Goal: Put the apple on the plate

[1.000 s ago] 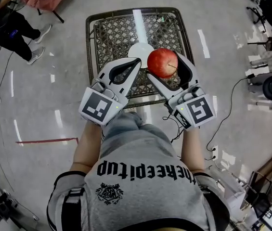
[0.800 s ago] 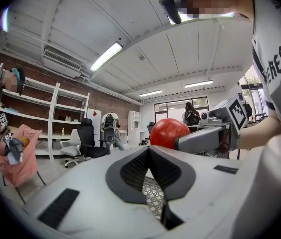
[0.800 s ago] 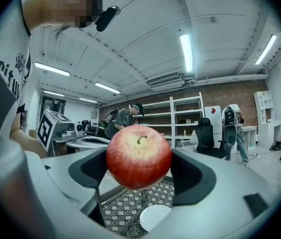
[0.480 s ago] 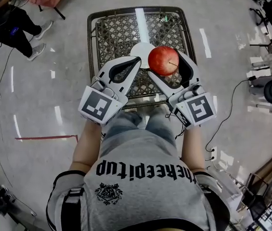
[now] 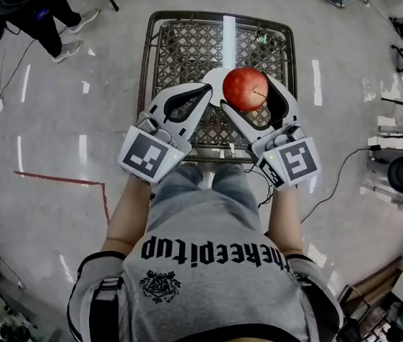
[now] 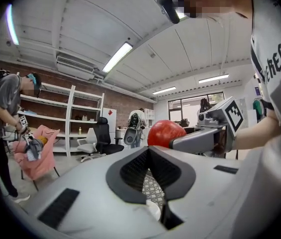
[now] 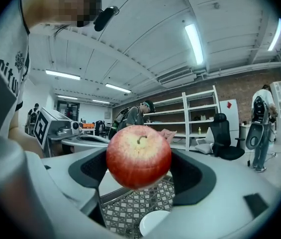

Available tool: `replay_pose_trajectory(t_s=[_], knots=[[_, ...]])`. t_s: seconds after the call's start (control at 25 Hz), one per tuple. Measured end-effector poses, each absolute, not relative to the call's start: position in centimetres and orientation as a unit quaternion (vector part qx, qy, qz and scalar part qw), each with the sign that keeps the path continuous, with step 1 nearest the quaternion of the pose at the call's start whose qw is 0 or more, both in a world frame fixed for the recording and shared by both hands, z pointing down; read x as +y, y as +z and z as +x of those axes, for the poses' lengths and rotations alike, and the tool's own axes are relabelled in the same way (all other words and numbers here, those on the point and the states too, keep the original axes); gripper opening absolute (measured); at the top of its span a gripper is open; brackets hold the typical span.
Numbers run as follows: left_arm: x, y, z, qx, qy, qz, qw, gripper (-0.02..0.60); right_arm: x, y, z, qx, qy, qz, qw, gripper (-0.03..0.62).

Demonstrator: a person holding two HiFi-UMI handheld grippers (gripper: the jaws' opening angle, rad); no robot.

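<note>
**Q:** What does the head view show?

**A:** My right gripper (image 5: pixel 247 92) is clamped on a red apple (image 5: pixel 245 89), one jaw on each flank; the apple hangs in the air above a metal lattice table (image 5: pixel 180 48), overlapping the edge of a small white plate (image 5: pixel 215 75); my left gripper (image 5: pixel 202 91) sits just beside it, jaws closed on nothing.

**Q:** And the left gripper view?

**A:** Its dark ribbed pads (image 6: pixel 130 171) meet at the tips and leave an empty oval behind them; beyond, the apple shows round and glossy in the other gripper's grey jaws.

**Q:** The right gripper view?

**A:** The apple fills the gap between the jaws, stem end towards the camera; its skin is smooth, red speckled with yellow; the plate lies below on the mesh, apart from it.

**Q:** How will it handle?

**A:** I judge it firm, fairly heavy, waxy, and apt to roll or bruise; a hold across its widest part suits it; the plate looks hard and shallow, so a gentle set-down seems wise.
</note>
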State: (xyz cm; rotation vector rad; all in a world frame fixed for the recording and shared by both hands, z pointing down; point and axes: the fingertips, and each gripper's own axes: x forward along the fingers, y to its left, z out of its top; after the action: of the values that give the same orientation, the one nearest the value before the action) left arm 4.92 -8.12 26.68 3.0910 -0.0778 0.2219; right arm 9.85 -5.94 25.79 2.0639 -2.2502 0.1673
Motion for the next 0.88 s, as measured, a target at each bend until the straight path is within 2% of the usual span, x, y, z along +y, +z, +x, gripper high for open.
replay_pose_trajectory(t_s=[0.88], knots=[[-6.5, 26.9, 8.5, -0.180, 0.084, 0.979, 0.042, 0.021, -6.1, 26.5, 14.7, -0.824, 0.068, 0.561, 0.050, 0.407]])
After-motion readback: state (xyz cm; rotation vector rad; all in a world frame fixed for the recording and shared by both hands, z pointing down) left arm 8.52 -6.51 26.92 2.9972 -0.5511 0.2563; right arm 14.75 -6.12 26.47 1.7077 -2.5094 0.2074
